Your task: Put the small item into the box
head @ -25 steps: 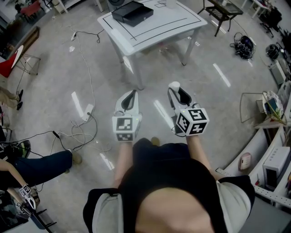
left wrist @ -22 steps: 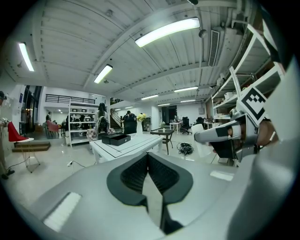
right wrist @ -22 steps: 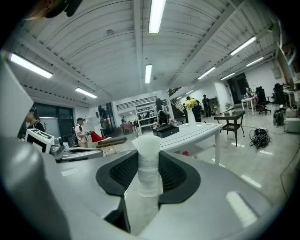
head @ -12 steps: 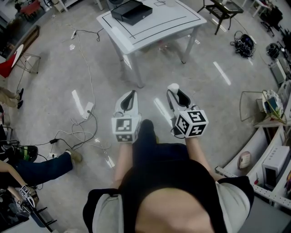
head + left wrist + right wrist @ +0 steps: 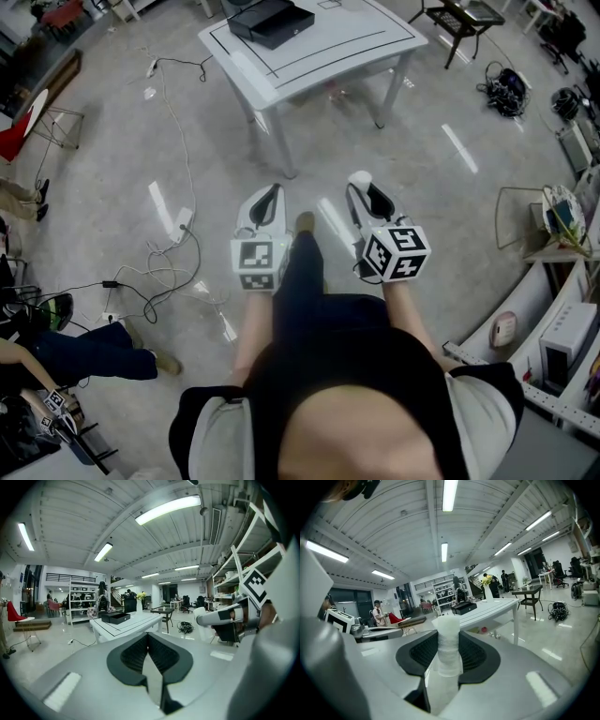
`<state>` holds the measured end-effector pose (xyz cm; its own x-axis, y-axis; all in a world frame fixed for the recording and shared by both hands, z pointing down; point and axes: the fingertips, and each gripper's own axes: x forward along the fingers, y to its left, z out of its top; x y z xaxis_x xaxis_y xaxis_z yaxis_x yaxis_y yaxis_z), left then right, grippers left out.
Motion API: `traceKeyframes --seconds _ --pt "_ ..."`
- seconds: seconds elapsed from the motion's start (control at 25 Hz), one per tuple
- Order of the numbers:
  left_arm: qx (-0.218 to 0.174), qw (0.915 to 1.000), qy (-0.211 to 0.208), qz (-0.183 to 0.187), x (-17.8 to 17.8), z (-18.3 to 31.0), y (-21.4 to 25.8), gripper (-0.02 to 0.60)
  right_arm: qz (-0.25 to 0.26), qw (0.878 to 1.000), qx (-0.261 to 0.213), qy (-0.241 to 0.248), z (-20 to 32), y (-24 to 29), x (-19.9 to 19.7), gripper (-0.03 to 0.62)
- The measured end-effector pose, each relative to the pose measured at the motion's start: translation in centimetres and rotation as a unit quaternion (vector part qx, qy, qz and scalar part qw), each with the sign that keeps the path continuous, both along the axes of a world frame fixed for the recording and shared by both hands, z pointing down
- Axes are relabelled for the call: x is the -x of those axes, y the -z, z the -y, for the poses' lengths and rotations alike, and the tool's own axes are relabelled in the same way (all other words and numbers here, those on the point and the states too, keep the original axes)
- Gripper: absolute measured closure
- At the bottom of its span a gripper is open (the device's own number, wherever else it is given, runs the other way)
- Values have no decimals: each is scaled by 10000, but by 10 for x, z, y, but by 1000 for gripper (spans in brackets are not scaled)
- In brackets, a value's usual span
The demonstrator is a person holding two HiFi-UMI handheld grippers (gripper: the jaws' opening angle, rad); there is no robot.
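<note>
The black box (image 5: 272, 21) lies open on the white table (image 5: 319, 52), which stands well ahead of me across the floor. My right gripper (image 5: 363, 185) is shut on the small item (image 5: 359, 175), a white wrapped roll that stands upright between the pads (image 5: 449, 641). My left gripper (image 5: 271, 192) is held level beside it, shut with nothing between its jaws, whose tips (image 5: 147, 635) meet. Both grippers hover over the floor at waist height. The box (image 5: 116, 617) on the table (image 5: 126, 624) shows straight ahead in the left gripper view and as the box (image 5: 464, 606) in the right gripper view.
Loose cables (image 5: 167, 253) and a power strip (image 5: 183, 225) lie on the floor to the left. A seated person's leg (image 5: 84, 352) is at lower left. A dark side table (image 5: 461, 21) stands at upper right, with shelving (image 5: 562, 337) along the right. My own leg (image 5: 302, 253) reaches forward between the grippers.
My leg has swung forward between the grippers, a step toward the table. The seated person's leg at lower left drew back. Both grippers kept their pose, the right still on the roll.
</note>
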<state>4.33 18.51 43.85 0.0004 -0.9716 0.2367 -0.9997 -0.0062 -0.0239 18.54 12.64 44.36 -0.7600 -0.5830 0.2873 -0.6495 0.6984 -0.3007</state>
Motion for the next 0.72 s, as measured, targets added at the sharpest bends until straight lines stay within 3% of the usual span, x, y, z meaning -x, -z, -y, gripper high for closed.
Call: traceKeyframes --seconds 0.72 --pt "58 10000 -20 31 43 87 -2 571 -20 10000 72 19 84 -3 44 457"
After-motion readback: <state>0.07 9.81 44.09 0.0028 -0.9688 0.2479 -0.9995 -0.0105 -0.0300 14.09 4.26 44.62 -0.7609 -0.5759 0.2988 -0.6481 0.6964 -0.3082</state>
